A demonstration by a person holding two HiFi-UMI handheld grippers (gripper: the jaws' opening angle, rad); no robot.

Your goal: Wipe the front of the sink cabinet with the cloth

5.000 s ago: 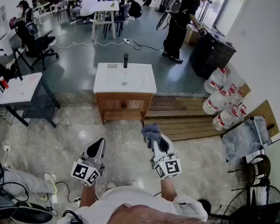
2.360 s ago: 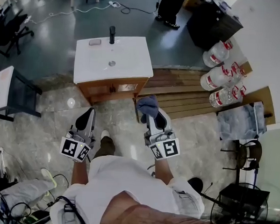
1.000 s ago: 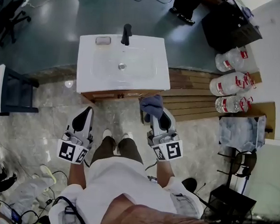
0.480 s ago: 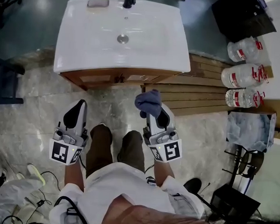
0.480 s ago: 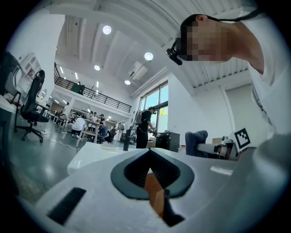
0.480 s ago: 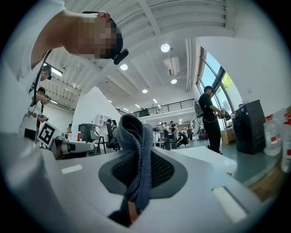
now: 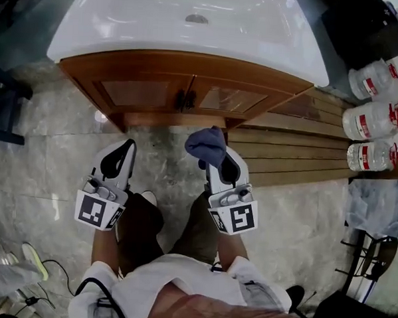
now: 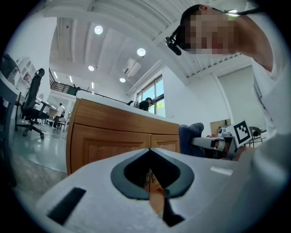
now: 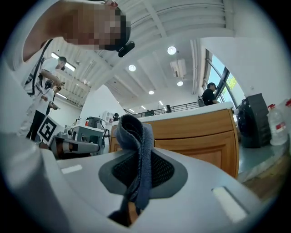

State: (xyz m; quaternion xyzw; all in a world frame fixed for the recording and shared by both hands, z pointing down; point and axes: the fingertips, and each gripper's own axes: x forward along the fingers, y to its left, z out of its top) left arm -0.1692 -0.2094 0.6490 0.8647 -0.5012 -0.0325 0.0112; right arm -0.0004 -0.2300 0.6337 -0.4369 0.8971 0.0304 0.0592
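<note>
Two tongs are in play, and neither touches the sink cabinet [image 7: 183, 88] yet. The right tongs [image 7: 218, 167] are clamped on the dark blue cloth [image 7: 205, 145], which bunches up out of the tips and hangs in the air just in front of the cabinet, about level with the seam between its two doors [image 7: 139, 92]. The right gripper view confirms it: the cloth is folded between the jaws, and the wooden front stands behind it, clearly apart. The left tongs [image 7: 116, 161] sit closed with nothing in them, also in front of the cabinet, on the left-door side and a little further back than the cloth. So where are we? By my reading, right at the start line: the cloth is gripped and brought up to the cabinet, but no contact shows, and the whole front is left to wipe, both door panels and the frame beneath the white basin [image 7: 192, 28].
</note>
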